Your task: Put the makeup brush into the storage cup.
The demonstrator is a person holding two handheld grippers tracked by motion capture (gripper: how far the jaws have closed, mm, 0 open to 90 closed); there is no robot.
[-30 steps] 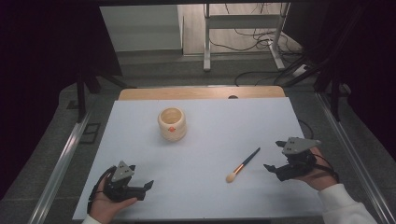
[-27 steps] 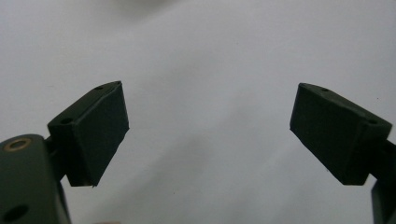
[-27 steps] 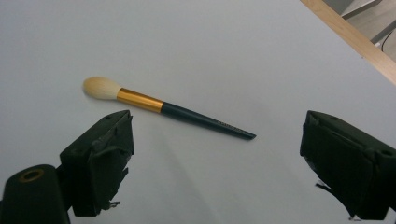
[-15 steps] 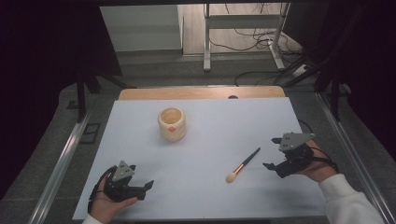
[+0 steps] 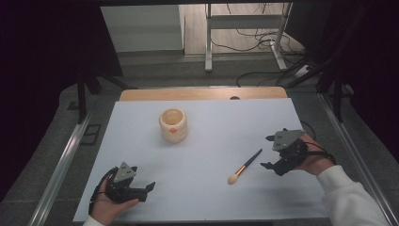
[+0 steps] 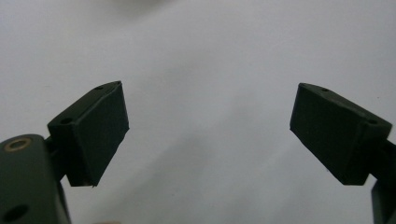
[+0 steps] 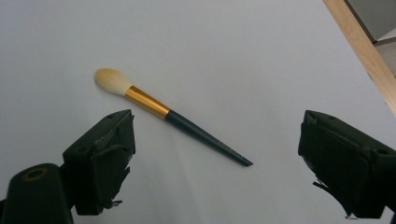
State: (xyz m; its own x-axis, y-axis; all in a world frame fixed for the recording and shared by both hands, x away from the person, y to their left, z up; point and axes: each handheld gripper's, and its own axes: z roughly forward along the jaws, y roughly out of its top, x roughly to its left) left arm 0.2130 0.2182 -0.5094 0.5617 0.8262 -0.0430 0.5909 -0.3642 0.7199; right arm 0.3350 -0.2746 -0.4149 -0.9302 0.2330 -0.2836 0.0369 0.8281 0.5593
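The makeup brush (image 5: 244,166) lay flat on the white counter (image 5: 202,141), right of centre, its pale bristle head toward the near edge and its dark handle angled away toward the far right. A gold band sat between bristles and handle. The right gripper (image 5: 269,151) hovered just beside the handle's end, well clear of it, held in a hand whose white sleeve (image 5: 350,200) came in from the lower right corner. Its fingers (image 7: 100,161) stood wide apart with nothing between them; in the right gripper view the brush (image 7: 170,115) lay on the counter beyond the gap, closer to the left finger, touching neither.

The left gripper (image 5: 148,188) rested low near the front left of the counter, cupped in the person's left hand (image 5: 110,207), well apart from the brush. Its fingers (image 6: 91,133) were likewise spread open and empty, with bare white surface showing between them in the left gripper view.

A cream-coloured cup (image 5: 173,125) with a small red mark on its side stood upright toward the far middle of the counter, well apart from both grippers and from the brush
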